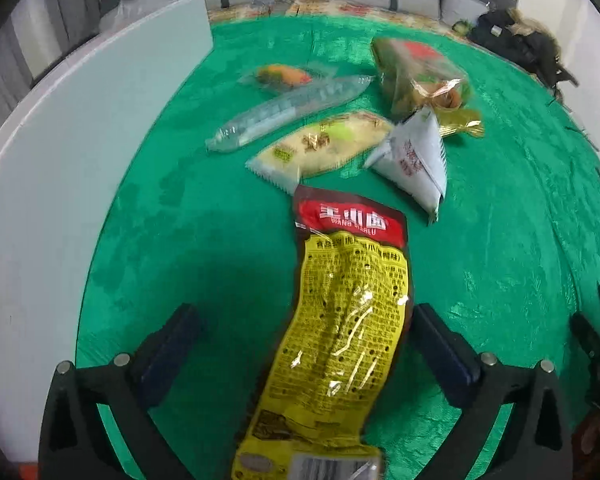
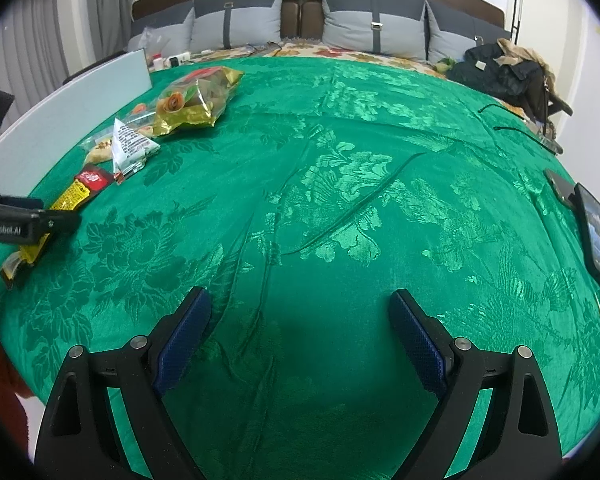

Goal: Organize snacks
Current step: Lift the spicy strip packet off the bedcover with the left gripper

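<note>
Yellow snack pouch [image 1: 340, 320] between wide-apart jaws of left hand-held gripper [image 1: 304, 328]; green cloth [image 1: 500, 260] beneath

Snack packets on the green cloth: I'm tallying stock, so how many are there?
6: yellow-red packet between the left gripper's open jaws; beyond it, white triangular pouch, cream packet, clear tube, orange sweet, gold-trimmed bag.

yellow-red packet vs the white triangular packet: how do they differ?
The yellow-red packet is long and flat; the white triangular packet is short and puffed into a peaked shape. The yellow-red packet lies between the open left gripper's fingers; the white triangular packet lies beyond them. Both rest on the green cloth.
</note>
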Demonstrator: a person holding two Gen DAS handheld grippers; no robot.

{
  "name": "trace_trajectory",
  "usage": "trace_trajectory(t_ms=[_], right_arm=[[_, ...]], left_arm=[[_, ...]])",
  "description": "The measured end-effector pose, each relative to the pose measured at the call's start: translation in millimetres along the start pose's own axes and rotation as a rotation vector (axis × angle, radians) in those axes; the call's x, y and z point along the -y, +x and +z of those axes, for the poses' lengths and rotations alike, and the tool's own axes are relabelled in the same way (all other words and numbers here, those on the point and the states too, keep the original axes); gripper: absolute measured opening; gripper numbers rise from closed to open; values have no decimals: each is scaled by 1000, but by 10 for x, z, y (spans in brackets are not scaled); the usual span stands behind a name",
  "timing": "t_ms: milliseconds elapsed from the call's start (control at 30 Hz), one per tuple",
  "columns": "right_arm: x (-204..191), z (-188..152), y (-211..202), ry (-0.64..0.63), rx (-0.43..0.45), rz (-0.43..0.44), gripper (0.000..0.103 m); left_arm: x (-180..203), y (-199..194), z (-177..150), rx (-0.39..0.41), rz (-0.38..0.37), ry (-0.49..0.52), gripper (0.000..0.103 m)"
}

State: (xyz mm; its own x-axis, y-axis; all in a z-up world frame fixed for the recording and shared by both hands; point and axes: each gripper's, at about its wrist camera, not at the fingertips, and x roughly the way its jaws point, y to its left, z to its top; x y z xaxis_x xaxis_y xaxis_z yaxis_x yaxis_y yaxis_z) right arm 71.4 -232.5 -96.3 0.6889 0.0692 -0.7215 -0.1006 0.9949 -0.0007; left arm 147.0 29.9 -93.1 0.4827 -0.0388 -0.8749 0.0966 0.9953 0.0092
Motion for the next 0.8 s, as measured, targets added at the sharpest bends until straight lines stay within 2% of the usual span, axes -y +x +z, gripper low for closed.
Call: trace_trajectory(t_ms=[400,800], right_arm=[[0,-10,2,0,5,-1,93],[-11,-24,-6,3,17,-5,93]], left_arm=[[-36,-84,-157,78,-2,20,103],[-76,-91,-173,92,8,-12,103]])
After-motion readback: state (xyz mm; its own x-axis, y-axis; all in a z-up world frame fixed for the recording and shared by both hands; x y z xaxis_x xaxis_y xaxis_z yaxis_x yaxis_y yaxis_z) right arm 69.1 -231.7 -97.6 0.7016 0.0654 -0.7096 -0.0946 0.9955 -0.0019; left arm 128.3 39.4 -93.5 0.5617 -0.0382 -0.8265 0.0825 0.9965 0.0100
